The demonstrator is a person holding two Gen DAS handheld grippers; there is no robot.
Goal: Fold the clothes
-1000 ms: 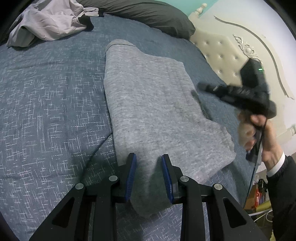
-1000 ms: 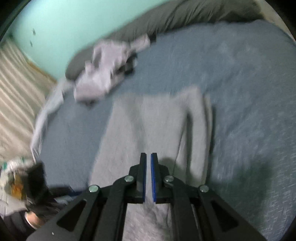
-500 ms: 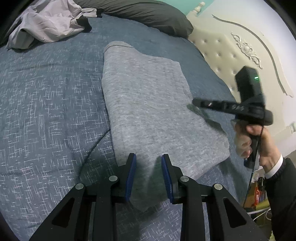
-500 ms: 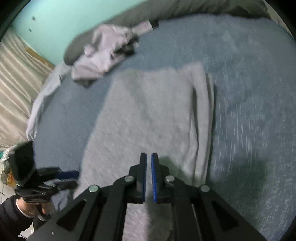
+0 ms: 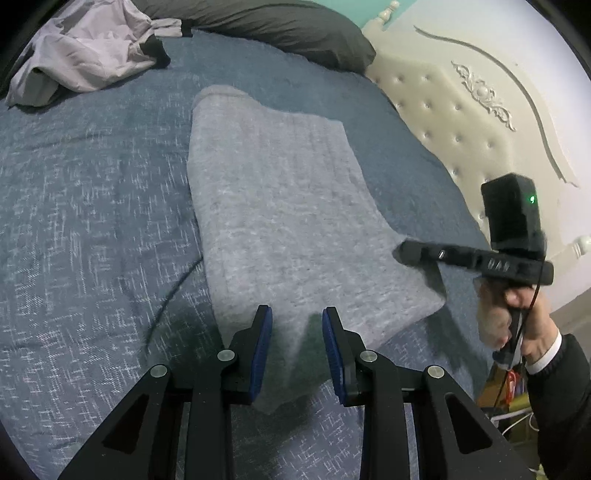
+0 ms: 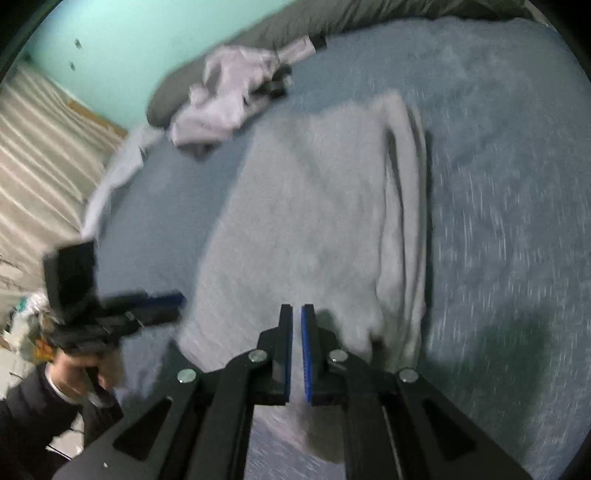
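Observation:
A grey knit garment lies folded into a long strip on the blue bedspread. My left gripper hovers open over its near end, with cloth showing below the gap and nothing pinched. My right gripper is shut with nothing between its pads, above the garment near its doubled-over long edge. In the left wrist view, a hand holds the right gripper with its tip at the garment's right edge. The right wrist view is blurred; it shows the left gripper at the garment's left edge.
A crumpled pale lilac garment lies at the far side of the bed beside a dark grey pillow. A cream tufted headboard borders the right. A striped curtain and floor clutter lie past the bed's edge.
The right gripper has swung nearer, its tip moving along the garment's right edge towards the near corner. The left gripper has stayed over the near end.

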